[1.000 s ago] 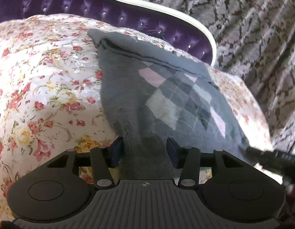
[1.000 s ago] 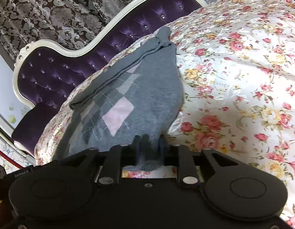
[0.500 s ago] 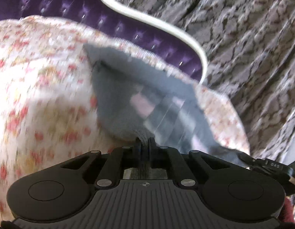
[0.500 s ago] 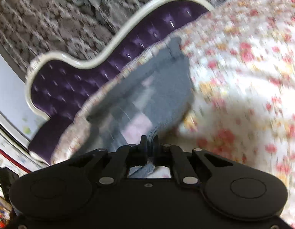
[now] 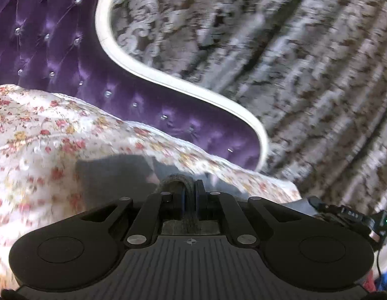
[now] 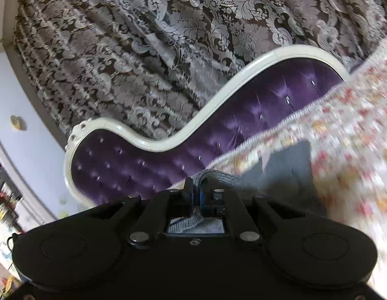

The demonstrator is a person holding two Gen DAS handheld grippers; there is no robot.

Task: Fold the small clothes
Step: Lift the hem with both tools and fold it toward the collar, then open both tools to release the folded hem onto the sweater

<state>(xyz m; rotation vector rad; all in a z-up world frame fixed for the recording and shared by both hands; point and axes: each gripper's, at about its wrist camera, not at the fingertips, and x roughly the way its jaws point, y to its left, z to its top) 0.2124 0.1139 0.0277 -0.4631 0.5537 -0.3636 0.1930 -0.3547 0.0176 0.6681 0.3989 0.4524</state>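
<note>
Grey knit is bunched between my left gripper [image 5: 190,197], whose jaws are closed on a roll of the sweater [image 5: 113,175]; my right gripper [image 6: 196,197] is likewise clamped on another bit of the same hem, a fold of it standing up between the jaws. Beyond my fingers the rest of the sweater lies flat on the floral quilt [image 5: 43,135], close to the quilt's far edge, just short of the purple headboard [image 5: 43,57] with its white trim. Behind that hangs the damask curtain [image 6: 168,37]. The quilt is blurred in both views, so fine detail of the cloth is lost

I judge this to be the fold itself: both near corners are lifted and carried toward the far edge. Next I should lay the held hem down onto the far part of the sweater, keeping my two grips level so the edges meet, then let go and draw back without dragging the cloth
</note>
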